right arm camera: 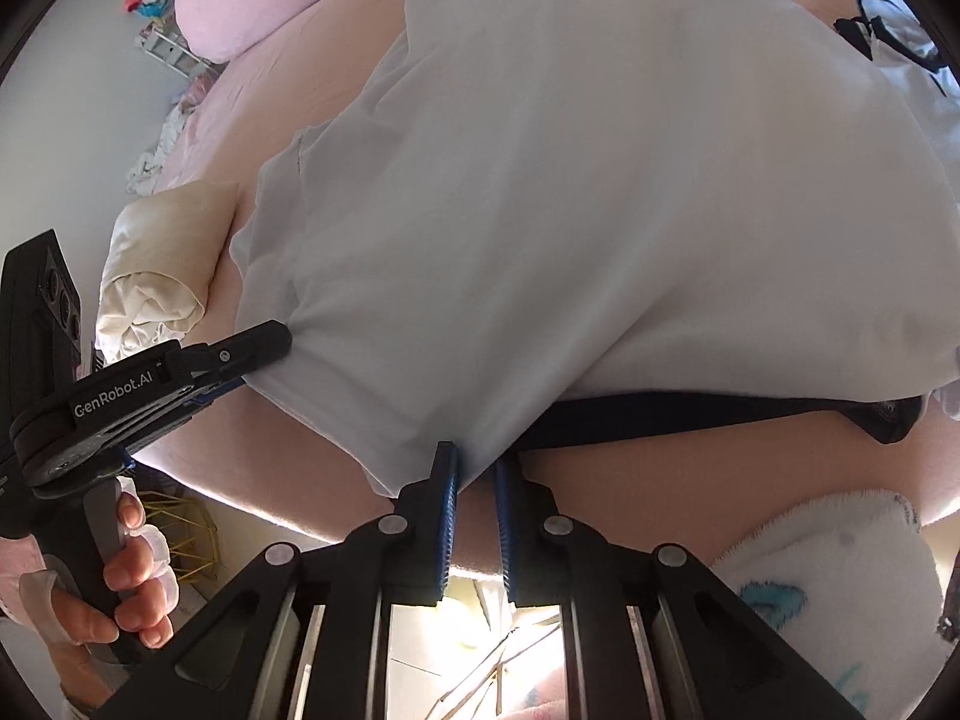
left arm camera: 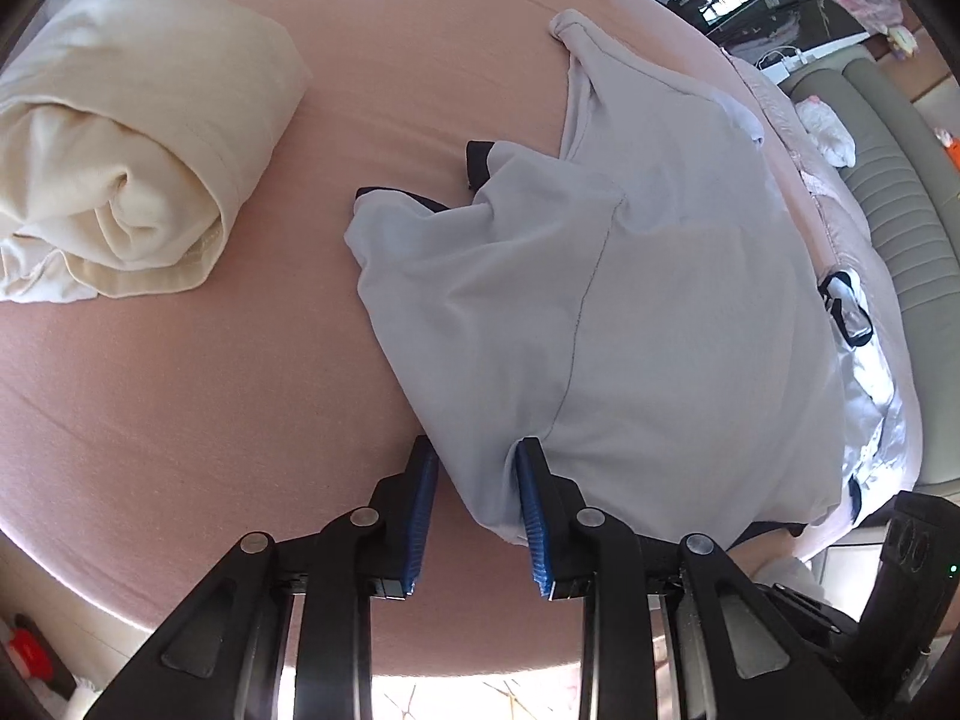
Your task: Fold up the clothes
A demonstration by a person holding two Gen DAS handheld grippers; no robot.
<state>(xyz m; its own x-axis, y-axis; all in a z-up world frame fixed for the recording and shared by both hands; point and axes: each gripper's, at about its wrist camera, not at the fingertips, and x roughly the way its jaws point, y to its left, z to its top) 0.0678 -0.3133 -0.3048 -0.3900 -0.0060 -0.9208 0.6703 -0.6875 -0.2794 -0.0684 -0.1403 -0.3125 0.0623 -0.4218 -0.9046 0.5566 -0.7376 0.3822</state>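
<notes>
Left view, surface: pink bed sheet [left arm camera: 180,360] fills most of the picture, with a padded bench [left arm camera: 888,192] beyond the bed's right edge.
Left view, my left claw [left arm camera: 474,462]: points steeply down at the bed; blue pads [left arm camera: 420,516] stand a little apart, with the shirt's hem between them; the right pad touches the cloth, and I cannot tell if the left one does.
Left view, shirt [left arm camera: 660,312]: pale grey-white, dark trim at its collar, lying spread and rumpled on the sheet, running up and right from my claw.
Left view, other cloth: cream garment [left arm camera: 132,138], folded, lies well apart at the upper left.

Right view, surface: same pink sheet [right arm camera: 690,480], pink pillow [right arm camera: 240,6] at the far end.
Right view, my right claw [right arm camera: 477,468]: points steeply down, jaws narrow, nipping the shirt's [right arm camera: 600,192] near edge.
Right view, left claw [right arm camera: 264,342]: at the left, its tip meets the shirt's corner; my left hand [right arm camera: 120,576] wraps the handle.
Right view, shirt: lifted and draped between both claws, dark band showing under its near edge.
</notes>
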